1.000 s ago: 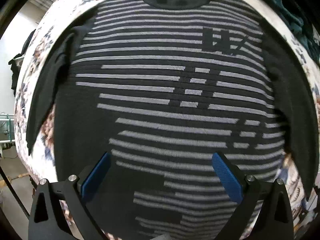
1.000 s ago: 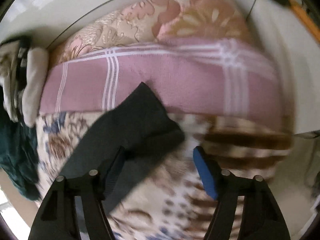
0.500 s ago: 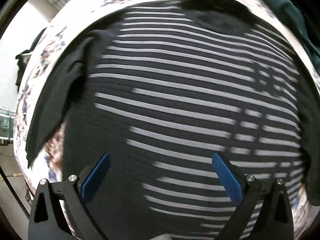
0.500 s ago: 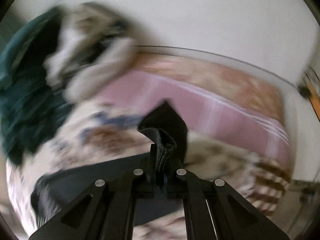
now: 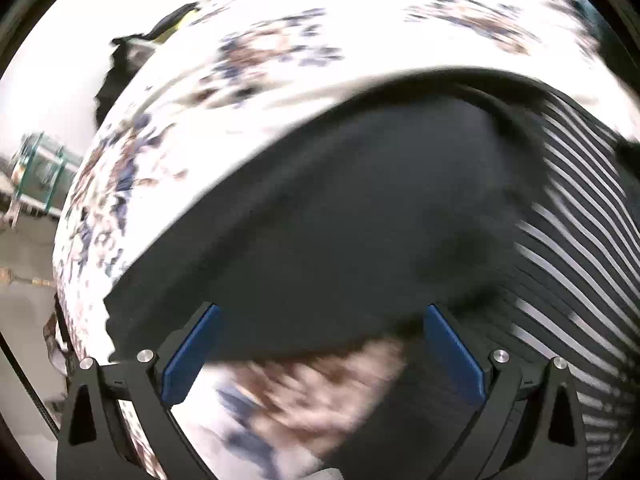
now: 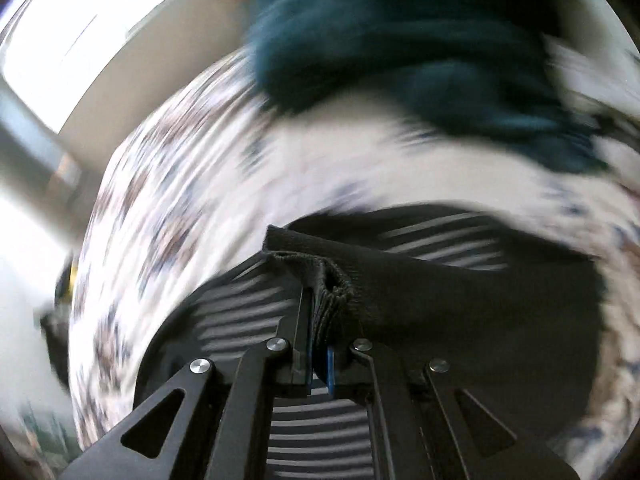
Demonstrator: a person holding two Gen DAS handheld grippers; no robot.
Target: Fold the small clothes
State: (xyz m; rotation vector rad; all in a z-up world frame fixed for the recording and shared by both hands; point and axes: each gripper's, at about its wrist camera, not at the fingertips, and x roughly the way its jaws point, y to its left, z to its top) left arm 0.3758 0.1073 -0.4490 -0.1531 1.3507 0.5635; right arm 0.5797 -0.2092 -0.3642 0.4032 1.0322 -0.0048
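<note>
Our right claw (image 6: 320,344) is clamped tight on the bunched cuff of the sweater's black sleeve (image 6: 460,292), holding it over the striped sweater (image 6: 240,312), which lies spread on the flowered bedspread (image 6: 180,184). Our left claw (image 5: 320,356) hangs wide apart with nothing between its blue pads (image 5: 188,356), above the other sleeve (image 5: 320,220) and the striped body (image 5: 580,240). We judge the knit soft, light and limp: it will sag and drag, so we want hold of firm hems, the cuff or the shoulder seam, rather than loose middle fabric. A dark teal garment (image 6: 400,40) lies heaped beyond, well apart from the sweater.
</note>
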